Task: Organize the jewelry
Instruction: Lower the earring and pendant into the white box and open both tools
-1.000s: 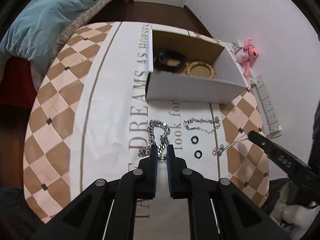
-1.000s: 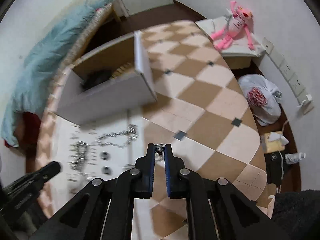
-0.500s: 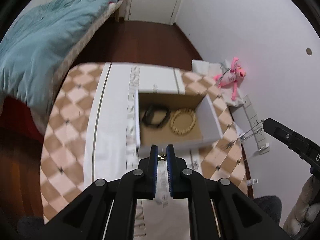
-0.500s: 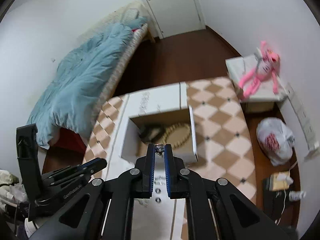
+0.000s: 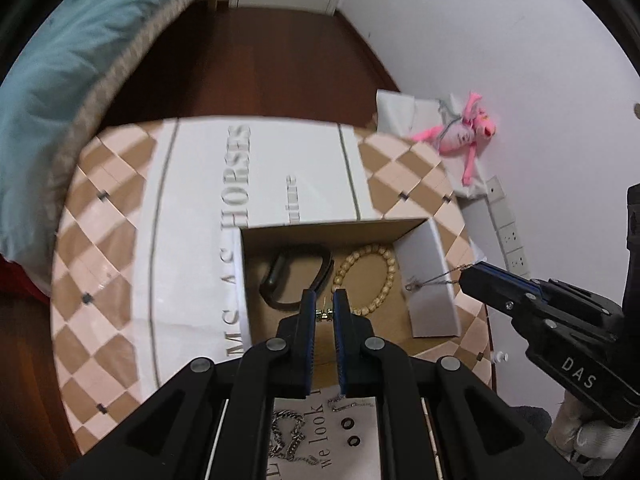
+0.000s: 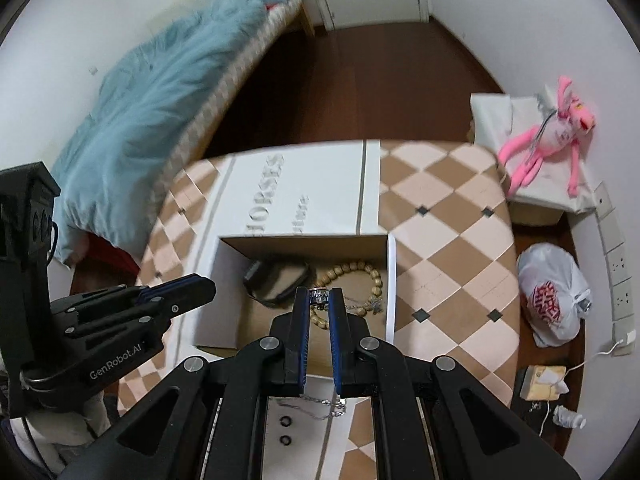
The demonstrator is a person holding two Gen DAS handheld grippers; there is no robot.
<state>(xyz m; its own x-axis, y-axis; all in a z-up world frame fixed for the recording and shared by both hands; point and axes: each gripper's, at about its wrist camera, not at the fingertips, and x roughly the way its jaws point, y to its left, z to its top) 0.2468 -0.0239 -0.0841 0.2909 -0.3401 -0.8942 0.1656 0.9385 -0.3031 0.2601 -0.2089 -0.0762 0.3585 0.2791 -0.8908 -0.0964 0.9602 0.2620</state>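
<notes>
My left gripper pinches a small gold piece, mostly hidden; my right gripper clamps a thin silver chain's bead — both over the open white cardboard box.

both grippers lifted off table, now hovering over open box. left gripper carrying small gold piece, right gripper carrying thin chain up there

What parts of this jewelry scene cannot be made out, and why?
- Thick chain, left wrist view: partly hidden by the left gripper.
- Item in the left gripper: too small to identify.
- Thin chain from the right gripper: its length blurs out.
- Black bracelet, right wrist view: blurred.
</notes>
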